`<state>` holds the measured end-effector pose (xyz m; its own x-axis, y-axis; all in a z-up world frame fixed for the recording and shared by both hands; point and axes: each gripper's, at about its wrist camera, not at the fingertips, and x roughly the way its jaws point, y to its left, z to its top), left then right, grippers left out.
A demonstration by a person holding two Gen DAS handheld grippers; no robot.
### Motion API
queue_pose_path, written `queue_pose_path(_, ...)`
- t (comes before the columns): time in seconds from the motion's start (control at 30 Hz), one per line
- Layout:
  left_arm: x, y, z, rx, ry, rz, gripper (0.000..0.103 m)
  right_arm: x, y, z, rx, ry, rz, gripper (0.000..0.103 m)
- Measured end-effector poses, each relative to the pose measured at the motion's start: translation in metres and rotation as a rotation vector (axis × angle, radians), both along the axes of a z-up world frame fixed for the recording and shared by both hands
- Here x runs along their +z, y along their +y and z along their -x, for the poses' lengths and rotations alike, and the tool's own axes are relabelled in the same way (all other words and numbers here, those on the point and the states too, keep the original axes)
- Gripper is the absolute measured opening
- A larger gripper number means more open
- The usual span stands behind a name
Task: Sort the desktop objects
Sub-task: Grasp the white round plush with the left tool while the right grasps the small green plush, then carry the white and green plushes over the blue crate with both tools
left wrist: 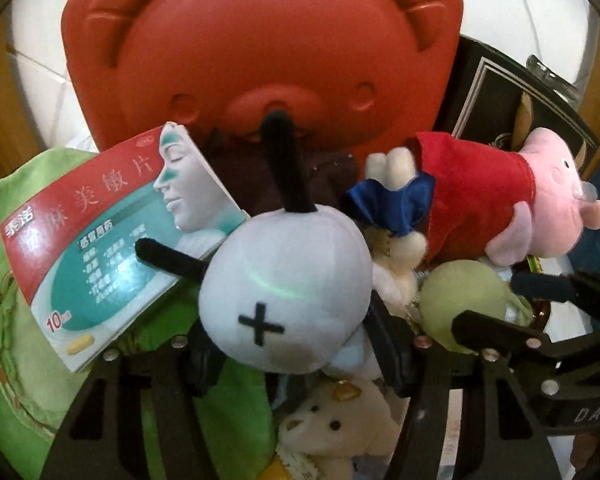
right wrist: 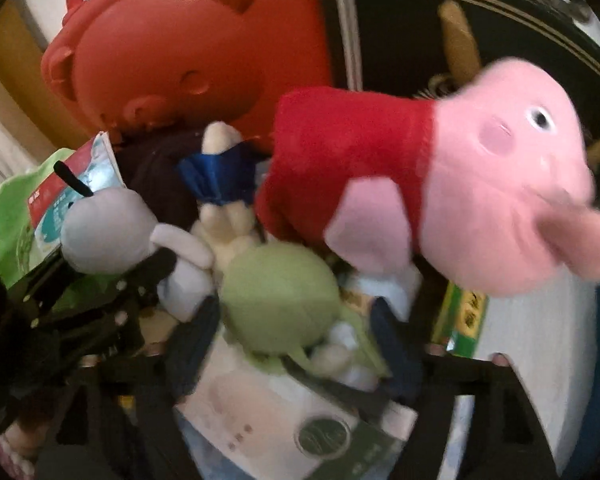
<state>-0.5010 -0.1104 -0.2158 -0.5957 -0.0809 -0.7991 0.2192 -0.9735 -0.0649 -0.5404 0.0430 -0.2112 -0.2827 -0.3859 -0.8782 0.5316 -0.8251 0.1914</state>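
- Right now left gripper (left wrist: pixel 296 344) straddles the white round-headed plush (left wrist: pixel 288 292); jaws partly closed, pads at its sides, firm contact not confirmed.
- Right gripper (right wrist: pixel 296 344) wide open, green plush (right wrist: pixel 278 308) between the fingers, nothing gripped.
- Both toys sit mid-pile, in front of the red bear-shaped case (left wrist: pixel 260 52), pink pig plush (right wrist: pixel 460 196) to the right.
- Medicine box (left wrist: pixel 116 248) leans on the white toy's ear.
- Plush likely light, soft, squashy: grip across the head, not the thin black ears.

The left gripper (left wrist: pixel 296 356) points steeply down, jaws part open. The right gripper (right wrist: pixel 296 344), at its 3 o'clock, gapes wider
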Motion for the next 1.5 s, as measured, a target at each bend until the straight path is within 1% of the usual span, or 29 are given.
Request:
queue_pose_path(0.03,0.000,-0.001,0.000,0.001,0.003,-0.012,0.061,-0.001,-0.003,0.001,0.003,0.015,-0.006,0.089)
queue_pose_path(0.1,0.003,0.000,-0.002,-0.003,0.010,-0.013,0.055,-0.002,-0.006,0.004,0.006,0.042,-0.042,0.079)
queue_pose_path(0.13,0.004,0.002,-0.003,-0.005,0.013,-0.007,0.054,-0.001,-0.008,0.003,0.016,0.056,-0.061,0.055)
queue_pose_path(0.17,0.006,0.005,-0.006,-0.008,0.016,0.000,0.052,0.000,-0.009,0.002,0.039,0.035,-0.036,0.052)
queue_pose_path(0.23,0.015,0.008,-0.017,-0.005,0.033,-0.012,0.051,0.001,-0.009,-0.004,0.044,0.034,-0.060,0.052)
queue_pose_path(0.27,0.021,0.009,-0.023,-0.005,0.045,-0.021,0.051,0.005,-0.006,-0.010,0.047,0.055,-0.063,0.052)
queue_pose_path(0.3,0.027,0.011,-0.029,0.001,0.056,-0.018,0.051,0.008,-0.003,-0.013,0.047,0.054,-0.054,0.052)
queue_pose_path(0.33,0.034,0.014,-0.037,0.004,0.065,-0.015,0.051,0.022,0.009,-0.025,0.043,0.058,-0.010,0.052)
queue_pose_path(0.4,0.051,0.021,-0.054,0.001,0.091,-0.004,0.051,0.028,0.013,-0.030,0.043,0.072,-0.003,0.052)
queue_pose_path(0.47,0.068,0.029,-0.070,0.001,0.113,0.020,0.051,0.059,0.030,-0.053,0.037,0.137,0.029,0.052)
queue_pose_path(0.5,0.078,0.034,-0.080,0.003,0.128,0.036,0.051,0.059,0.030,-0.053,0.037,0.137,0.029,0.052)
queue_pose_path(0.53,0.087,0.037,-0.088,0.001,0.141,0.045,0.051,0.084,0.045,-0.071,0.028,0.186,0.057,0.052)
queue_pose_path(0.57,0.098,0.042,-0.099,0.000,0.155,0.057,0.051,0.094,0.046,-0.076,0.023,0.208,0.061,0.052)
queue_pose_path(0.6,0.107,0.044,-0.106,-0.001,0.167,0.062,0.051,0.094,0.046,-0.076,0.023,0.208,0.061,0.052)
queue_pose_path(0.67,0.126,0.053,-0.118,-0.015,0.196,0.070,0.051,0.117,0.055,-0.095,0.017,0.257,0.080,0.052)
queue_pose_path(0.7,0.134,0.060,-0.123,-0.019,0.208,0.073,0.051,0.137,0.064,-0.110,0.007,0.296,0.103,0.052)
queue_pose_path(0.73,0.142,0.062,-0.136,-0.023,0.222,0.075,0.051,0.137,0.064,-0.110,0.007,0.296,0.103,0.052)
queue_pose_path(0.8,0.159,0.073,-0.148,-0.034,0.242,0.085,0.051,0.171,0.082,-0.145,-0.019,0.372,0.130,0.052)
queue_pose_path(0.83,0.165,0.079,-0.155,-0.038,0.250,0.089,0.051,0.171,0.082,-0.145,-0.019,0.372,0.130,0.052)
queue_pose_path(0.9,0.179,0.088,-0.173,-0.051,0.269,0.098,0.051,0.188,0.090,-0.167,-0.039,0.416,0.142,0.052)
queue_pose_path(0.97,0.192,0.099,-0.187,-0.076,0.294,0.096,0.051,0.204,0.108,-0.194,-0.069,0.463,0.154,0.052)
queue_pose_path(1.0,0.198,0.106,-0.194,-0.093,0.311,0.092,0.051,0.219,0.124,-0.217,-0.099,0.510,0.154,0.052)
queue_pose_path(1.03,0.204,0.113,-0.200,-0.113,0.326,0.088,0.051,0.219,0.124,-0.217,-0.099,0.510,0.154,0.052)
queue_pose_path(1.17,0.226,0.142,-0.219,-0.197,0.392,0.077,0.051,0.244,0.156,-0.256,-0.169,0.577,0.146,0.052)
queue_pose_path(1.2,0.231,0.148,-0.222,-0.211,0.405,0.073,0.051,0.256,0.174,-0.274,-0.210,0.614,0.134,0.052)
queue_pose_path(1.37,0.256,0.189,-0.239,-0.283,0.472,0.068,0.051,0.276,0.209,-0.300,-0.274,0.680,0.128,0.052)
queue_pose_path(1.4,0.260,0.198,-0.241,-0.293,0.482,0.073,0.051,0.289,0.231,-0.314,-0.309,0.718,0.137,0.052)
queue_pose_path(1.47,0.270,0.218,-0.247,-0.318,0.507,0.081,0.051,0.294,0.241,-0.318,-0.323,0.732,0.140,0.052)
queue_pose_path(1.5,0.273,0.229,-0.249,-0.328,0.515,0.081,0.051,0.303,0.263,-0.327,-0.353,0.760,0.151,0.052)
